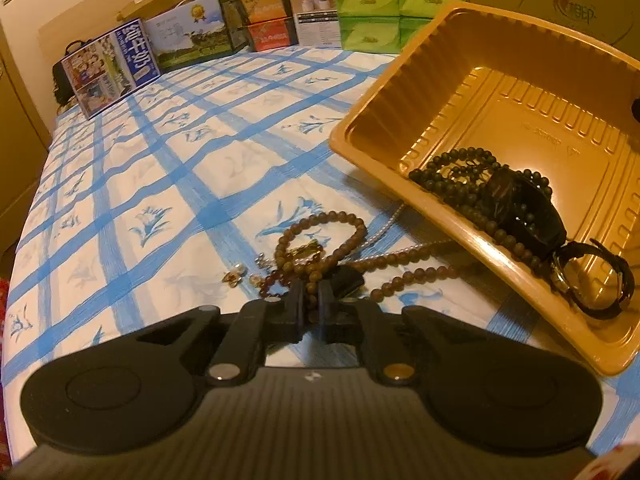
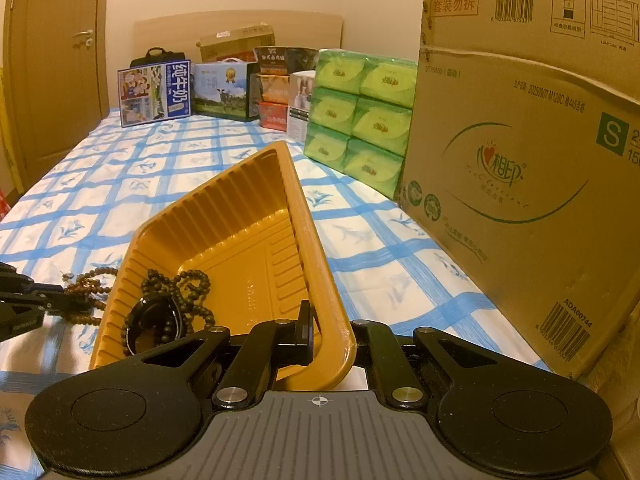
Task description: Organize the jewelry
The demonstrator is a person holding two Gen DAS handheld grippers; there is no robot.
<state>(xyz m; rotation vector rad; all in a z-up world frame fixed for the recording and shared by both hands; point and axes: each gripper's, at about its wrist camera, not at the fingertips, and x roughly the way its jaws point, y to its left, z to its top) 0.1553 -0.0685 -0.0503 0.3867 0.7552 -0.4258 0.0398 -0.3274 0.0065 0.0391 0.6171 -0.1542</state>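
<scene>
Left wrist view: left hand-held gripper [image 1: 314, 294] nearly closed, fingers pinched on a strand of the brown bead necklace [image 1: 320, 240] lying on the bed [image 1: 160, 160]. Rest of that pile loose on the blue-checked sheet: pearl strand [image 1: 384, 232] running toward and under the tray edge, small earrings or charms [image 1: 240, 278] just left of the beads, too small to identify. Gold plastic tray [image 1: 480, 80] tilted, near edge low beside the pile, far side raised. Probably tipped to present a low lip so items slide in. Already inside, gathered at the low corner: dark bead necklace [image 1: 452, 184], black bangle [image 1: 520, 208], wristwatch [image 1: 592, 280]. Judging by that, sort roughly half done; brown beads likely next in.

Right wrist view: right hand-held gripper [image 2: 316, 336] closed on the tray's near rim [image 2: 340, 344], one finger inside the wall, the other hidden outside it. Grip holds the tray canted toward the left side, which explains contents bunched at the low end: dark beads [image 2: 180, 292] and bangle [image 2: 152, 320]. Left gripper visible at frame left edge, touching the brown beads [image 2: 88, 288] just outside the tray wall. Cardboard box [image 2: 520, 180] and green tissue packs [image 2: 360, 120] stand close on the right, boxes lined along the headboard; little room that side, so loading from the left makes sense.

Risk: thin rim may flex or slip under load; long strand may snag on the lip.
</scene>
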